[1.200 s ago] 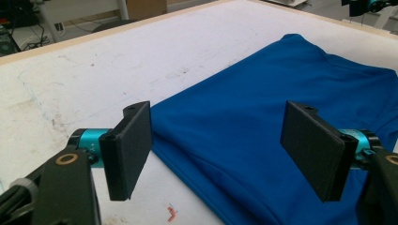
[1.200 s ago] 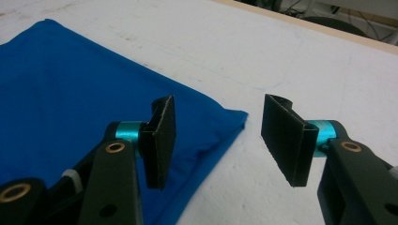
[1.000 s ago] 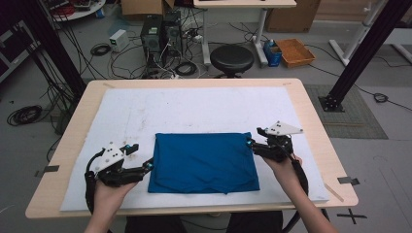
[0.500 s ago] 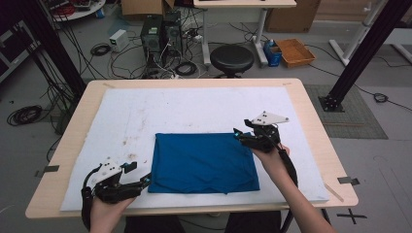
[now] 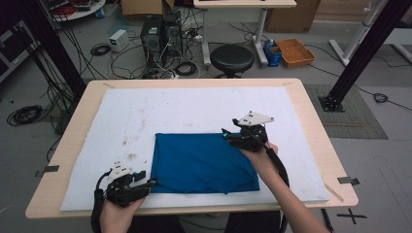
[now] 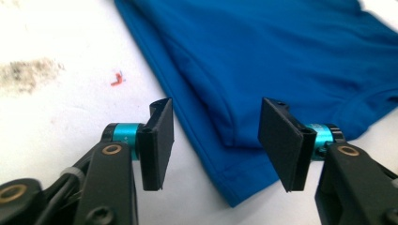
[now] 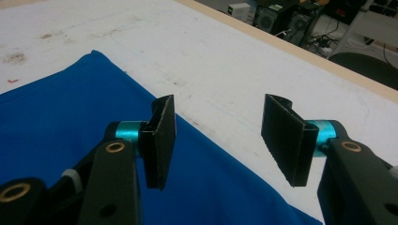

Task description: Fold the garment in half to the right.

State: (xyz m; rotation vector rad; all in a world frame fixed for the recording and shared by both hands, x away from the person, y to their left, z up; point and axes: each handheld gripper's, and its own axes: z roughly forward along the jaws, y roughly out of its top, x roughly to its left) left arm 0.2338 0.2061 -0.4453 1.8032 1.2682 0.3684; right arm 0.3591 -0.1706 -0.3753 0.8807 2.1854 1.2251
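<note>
While the table [image 5: 311, 121] and its white mat [image 5: 194, 111] are unchanged, the folded blue cloth [image 5: 204, 162] is now approached at two corners. Since a second ago the right gripper [image 5: 228, 135] has been carried along to the cloth's far right corner, jaws apart and empty. The left gripper [image 5: 149, 183] has been lowered at the near left corner, and its jaws have just been closing; in the left gripper view the cloth corner [image 6: 234, 187] is seen between them, not yet pinched. A grasp is judged imminent.
</note>
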